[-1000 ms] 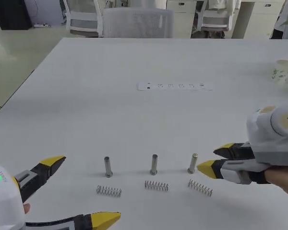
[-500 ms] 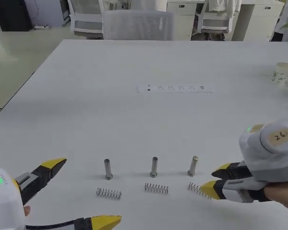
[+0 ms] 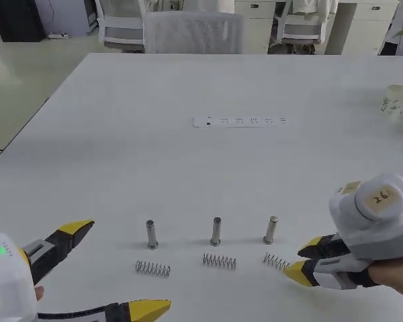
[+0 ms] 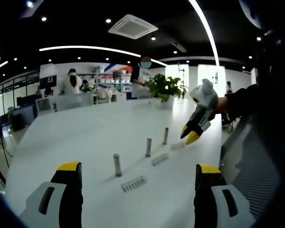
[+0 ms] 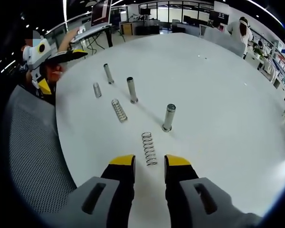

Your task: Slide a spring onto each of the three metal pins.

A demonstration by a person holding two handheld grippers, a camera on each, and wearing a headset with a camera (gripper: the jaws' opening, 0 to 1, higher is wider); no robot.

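The right spring [image 5: 148, 148] is lying flat on the white table [image 3: 188, 174], just in front of the right pin [image 3: 271, 229], which is standing upright and bare. We are holding the right gripper [image 3: 301, 260] low at that spring's right end, its jaws a little apart and gripping nothing. In the right gripper view the coil's long axis is running almost straight away from us. Its near end is sitting about level with the yellow tips, in the gap between them. We cannot tell whether it is touching either one.

Closing here would, we are judging, pinch across the coil at its very end. Because the spring is lying flat and the pin is standing upright, the coil will need tipping up before its free end can meet the pin's top.

The middle spring [image 3: 219, 261] and left spring [image 3: 152, 268] are lying before the middle pin [image 3: 216, 231] and left pin [image 3: 151, 235], none threaded. We are holding the left gripper [image 3: 124, 266] nearer the left spring, jaws wide apart and empty.
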